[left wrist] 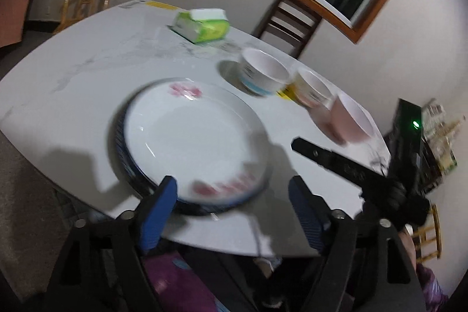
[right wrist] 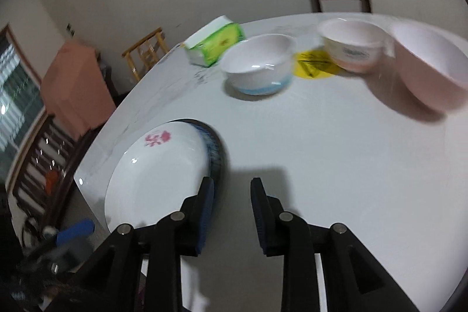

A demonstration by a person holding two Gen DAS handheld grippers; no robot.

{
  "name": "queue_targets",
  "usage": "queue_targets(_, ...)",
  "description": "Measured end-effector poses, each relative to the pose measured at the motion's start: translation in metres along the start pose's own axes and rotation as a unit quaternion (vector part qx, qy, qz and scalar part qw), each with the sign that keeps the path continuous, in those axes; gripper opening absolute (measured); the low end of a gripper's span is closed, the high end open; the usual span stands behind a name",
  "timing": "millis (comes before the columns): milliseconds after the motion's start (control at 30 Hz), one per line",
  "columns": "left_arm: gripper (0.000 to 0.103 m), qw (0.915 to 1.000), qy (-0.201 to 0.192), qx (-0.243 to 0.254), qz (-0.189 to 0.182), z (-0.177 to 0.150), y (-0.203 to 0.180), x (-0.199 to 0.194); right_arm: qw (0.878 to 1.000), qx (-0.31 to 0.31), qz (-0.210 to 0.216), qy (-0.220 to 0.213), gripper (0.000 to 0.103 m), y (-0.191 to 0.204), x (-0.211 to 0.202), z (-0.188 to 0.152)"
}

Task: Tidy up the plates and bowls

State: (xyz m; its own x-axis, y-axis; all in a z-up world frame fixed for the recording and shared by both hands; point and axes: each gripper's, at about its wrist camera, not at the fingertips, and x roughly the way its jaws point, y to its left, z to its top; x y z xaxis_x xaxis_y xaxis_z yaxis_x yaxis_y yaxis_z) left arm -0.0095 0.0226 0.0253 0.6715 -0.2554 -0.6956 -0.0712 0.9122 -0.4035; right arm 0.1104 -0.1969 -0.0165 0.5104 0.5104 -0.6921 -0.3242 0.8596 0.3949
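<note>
Bowl label blurred, perhaps unreadable

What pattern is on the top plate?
White top plate with pink floral prints; clearest in the right wrist view.

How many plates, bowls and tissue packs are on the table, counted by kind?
Plates: 2, a white flowered plate stacked on a dark blue-rimmed plate
Bowls: 3, a blue-based bowl, a yellow-pink bowl, a pink bowl
Tissue packs: 1, a green tissue pack
Total: 6
</note>
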Motion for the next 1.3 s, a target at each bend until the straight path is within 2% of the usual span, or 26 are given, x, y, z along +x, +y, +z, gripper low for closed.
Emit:
queue_targets(100,0.08,0.9995,0.006,0.026,-0.017,-0.009,-0.02,-0.001,0.999,0.028,-0.011,-0.017,0.027,-0.034,-0.024,-0.01)
queue_targets(167,0.092,0.999,0.001,0.035,-0.027,-0.011,-0.027,-0.004,0.998,0.047,-0.023,-0.026,0.027,-0.057,-0.041,-0.014)
queue_targets(300,0.101,0.9972,-0.009,0.034,-0.065,-0.015,-0.035,-0.011,0.994,0.08,-0.049,-0.058,0.028,-0.104,-0.076,-0.019)
queue_targets(433,0.102,0.9953,0.005,0.062,-0.074,-0.014,-0.056,-0.006,0.99,0.086,-0.074,-0.085,0.028,-0.139,-0.103,-0.016)
queue_targets(467,0.102,0.9938,0.008,0.089,-0.067,-0.012,-0.068,-0.003,0.989,0.082,-0.083,-0.091,0.028,-0.146,-0.109,-0.013)
queue_targets(567,0.102,0.9816,0.007,0.191,0.001,0.005,-0.121,0.017,0.988,0.055,-0.107,-0.099,0.031,-0.159,-0.122,0.004)
queue_targets(600,0.102,0.9817,0.007,0.19,0.007,0.014,-0.131,0.025,0.988,0.053,-0.102,-0.1,0.035,-0.161,-0.123,0.011)
queue_targets(633,0.102,0.9843,0.017,0.176,-0.003,0.026,-0.138,0.036,0.989,0.053,-0.095,-0.098,0.038,-0.168,-0.124,0.02)
queue_targets(667,0.102,0.9878,0.032,0.15,-0.028,0.042,-0.143,0.05,0.989,0.059,-0.09,-0.097,0.044,-0.175,-0.125,0.031)
queue_targets(700,0.102,0.9908,0.058,0.109,-0.056,0.063,-0.148,0.072,0.989,0.073,-0.084,-0.096,0.044,-0.185,-0.125,0.042)
queue_targets(767,0.102,0.9907,0.1,0.059,-0.072,0.092,-0.157,0.112,0.989,0.101,-0.062,-0.089,0.044,-0.208,-0.125,0.072)
queue_targets(867,0.102,0.9888,0.127,0.024,-0.075,0.127,-0.175,0.163,0.99,0.105,-0.073,-0.062,0.044,-0.227,-0.113,0.109)
queue_targets(1000,0.102,0.9832,0.166,0.028,-0.071,0.149,-0.203,0.216,0.989,0.125,-0.073,-0.02,0.044,-0.256,-0.086,0.145)
queue_targets(1100,0.102,0.9801,0.192,0.023,-0.045,0.155,-0.213,0.249,0.988,0.134,-0.076,-0.002,0.044,-0.268,-0.066,0.159)
queue_targets(1200,0.101,0.9792,0.199,0.023,-0.031,0.156,-0.218,0.265,0.986,0.134,-0.094,0.014,0.044,-0.276,-0.049,0.169)
queue_targets(1300,0.101,0.979,0.201,0.025,-0.024,0.155,-0.222,0.277,0.986,0.138,-0.092,0.025,0.044,-0.28,-0.036,0.172)
